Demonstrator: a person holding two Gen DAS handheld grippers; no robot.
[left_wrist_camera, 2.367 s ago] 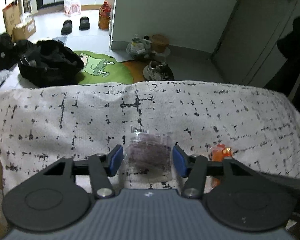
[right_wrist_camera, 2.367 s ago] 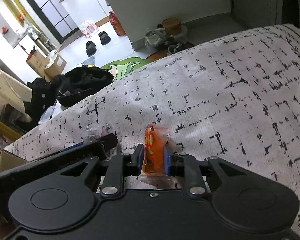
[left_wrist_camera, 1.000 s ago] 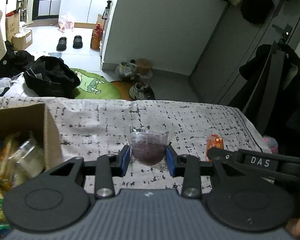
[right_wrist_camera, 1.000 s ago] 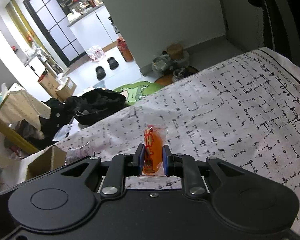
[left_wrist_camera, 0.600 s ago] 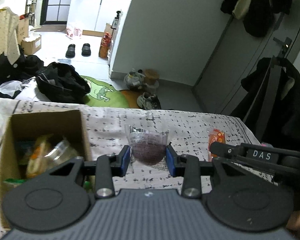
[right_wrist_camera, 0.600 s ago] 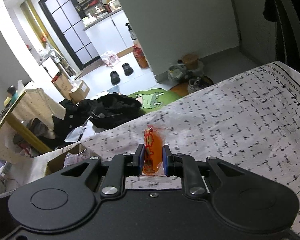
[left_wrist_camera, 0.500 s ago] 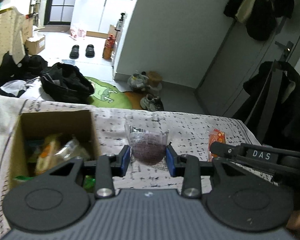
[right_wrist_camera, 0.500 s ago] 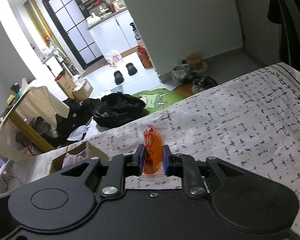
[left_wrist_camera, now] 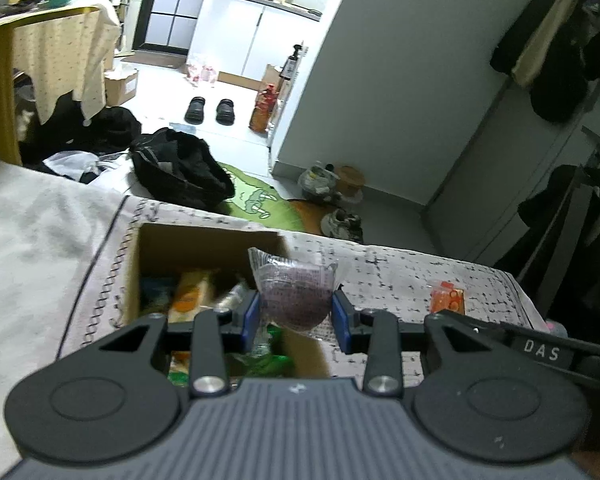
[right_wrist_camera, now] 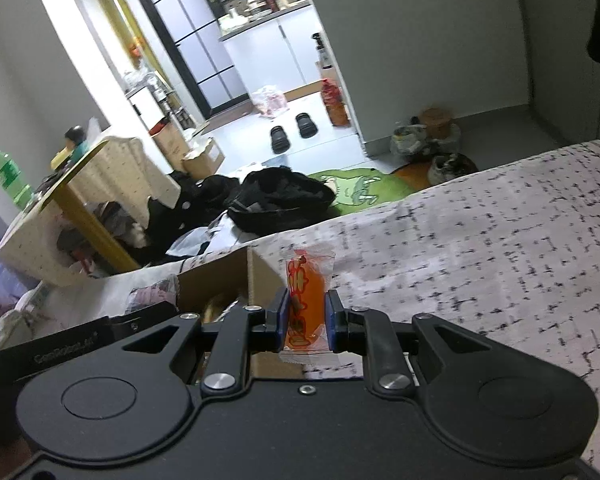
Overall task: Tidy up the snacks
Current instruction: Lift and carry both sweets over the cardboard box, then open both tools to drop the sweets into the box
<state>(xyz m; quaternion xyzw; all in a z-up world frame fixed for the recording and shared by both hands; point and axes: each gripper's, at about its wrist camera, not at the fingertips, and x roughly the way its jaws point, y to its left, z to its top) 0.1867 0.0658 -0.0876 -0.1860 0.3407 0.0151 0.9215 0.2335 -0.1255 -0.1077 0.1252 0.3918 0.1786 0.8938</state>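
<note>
A: What does each claw have?

B: My left claw [left_wrist_camera: 296, 316] pinches a clear pouch [left_wrist_camera: 296, 292] of dark purple stuff, held across its belly, blue pads on either side. It hangs in the air above the right wall of the box [left_wrist_camera: 204, 240]. My right claw [right_wrist_camera: 306, 320] is closed narrow on an orange packet [right_wrist_camera: 306, 300], gripped on its flat faces, lower half between the pads, also airborne, just right of the box's near corner.

A: Where does the box sit?

B: On the bed [left_wrist_camera: 400, 272], near its far left edge, open on top, with other snacks [left_wrist_camera: 188, 296] already inside.

A: How do these two handle?

B: Both look light and soft, I'd say. The pouch bulges, so it could squash or slide out if I squeeze harder; the middle is the right hold. The packet is thin and slick-looking film; a flat-face grip suits it, though it may twist.

A: Release risk?

B: The pouch could catch the box wall and tip outside.
</note>
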